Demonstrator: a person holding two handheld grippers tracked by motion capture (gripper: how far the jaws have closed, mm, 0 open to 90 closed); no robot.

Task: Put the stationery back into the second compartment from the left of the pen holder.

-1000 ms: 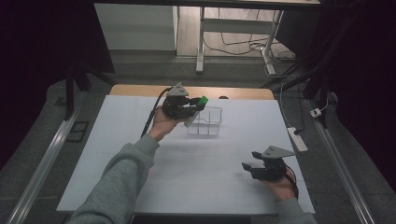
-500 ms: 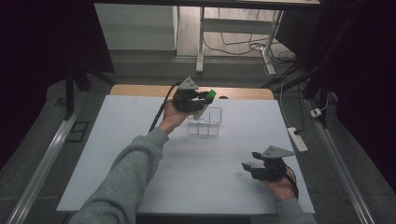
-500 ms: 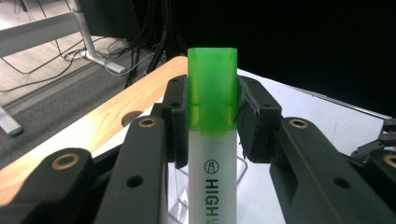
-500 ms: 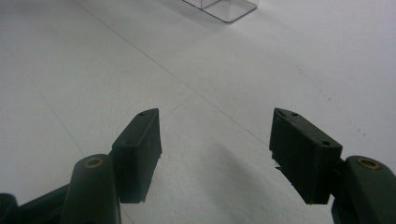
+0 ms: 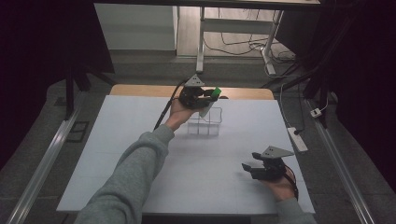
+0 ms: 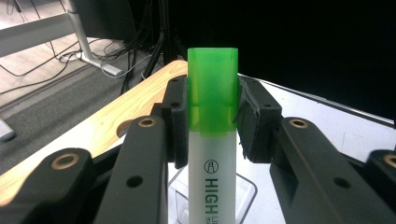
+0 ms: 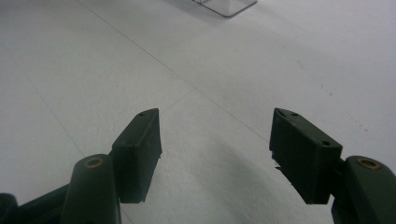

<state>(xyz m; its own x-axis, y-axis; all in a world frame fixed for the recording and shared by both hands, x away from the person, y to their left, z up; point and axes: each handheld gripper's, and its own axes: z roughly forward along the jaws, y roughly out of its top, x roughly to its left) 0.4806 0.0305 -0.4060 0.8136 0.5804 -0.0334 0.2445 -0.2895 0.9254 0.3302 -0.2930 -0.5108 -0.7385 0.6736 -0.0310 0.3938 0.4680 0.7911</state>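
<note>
We carry the highlighter over to the clear organizer.

High view: our left gripper [image 5: 205,95] has shifted right since a moment ago and now hangs over the clear organizer [image 5: 203,122]. Left gripper view: jaws clamped on the highlighter [image 6: 212,135], organizer below. Right gripper view: right gripper [image 7: 215,154] apart, empty, well short of the organizer.

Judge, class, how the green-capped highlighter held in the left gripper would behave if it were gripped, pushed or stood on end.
The highlighter looks like a rigid plastic tube, so it probably stays stiff in the left gripper, whose pads clamp it near the cap. Its glossy barrel may slip under a loose grip. Being slim and tall, it would likely tip over if stood outside the clear organizer.
</note>
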